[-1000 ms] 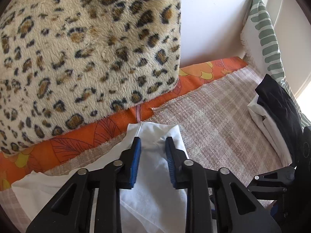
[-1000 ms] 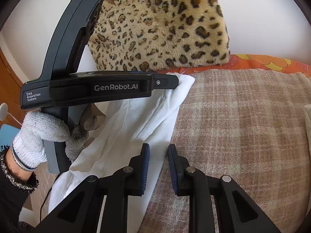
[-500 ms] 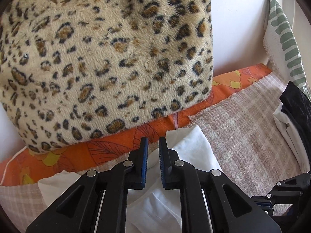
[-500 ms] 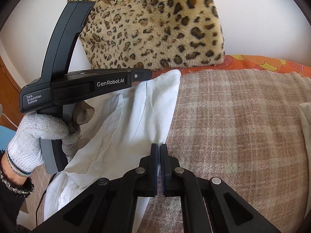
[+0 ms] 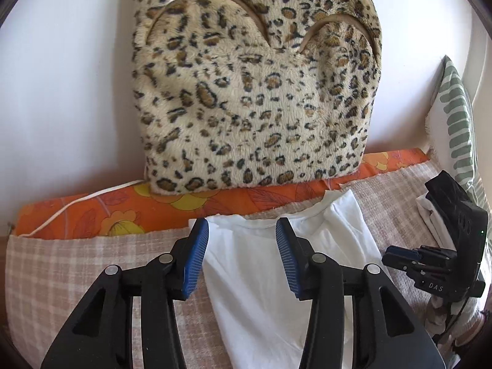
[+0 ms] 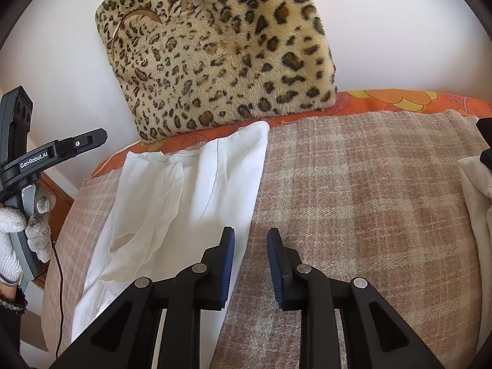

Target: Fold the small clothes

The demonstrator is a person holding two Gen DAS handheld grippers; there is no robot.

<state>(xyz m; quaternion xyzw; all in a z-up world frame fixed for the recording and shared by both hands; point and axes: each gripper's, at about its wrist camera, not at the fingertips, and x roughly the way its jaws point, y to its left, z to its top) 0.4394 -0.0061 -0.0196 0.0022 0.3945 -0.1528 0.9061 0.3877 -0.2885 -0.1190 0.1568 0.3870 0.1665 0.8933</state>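
Note:
A white T-shirt (image 5: 264, 270) lies folded lengthwise into a narrow strip on the plaid blanket (image 5: 77, 264), its collar toward the leopard cushion. It also shows in the right wrist view (image 6: 196, 196). My left gripper (image 5: 242, 256) is open and empty, raised over the shirt's upper part. My right gripper (image 6: 250, 266) is open and empty, just off the shirt's right edge over the blanket (image 6: 369, 203). The right gripper also shows in the left wrist view (image 5: 399, 256), and the left gripper in the right wrist view (image 6: 92, 136).
A leopard-print cushion (image 5: 255, 86) leans on the white wall behind an orange floral sheet (image 5: 129, 212). A stack of folded black and white clothes (image 5: 442, 206) lies at the right by a green-striped pillow (image 5: 458, 129). A wooden edge (image 6: 58, 196) lies left of the bed.
Both grippers were shut on the shirt half a second ago. They have let go, opened and pulled back, and the shirt now lies flat on the blanket.

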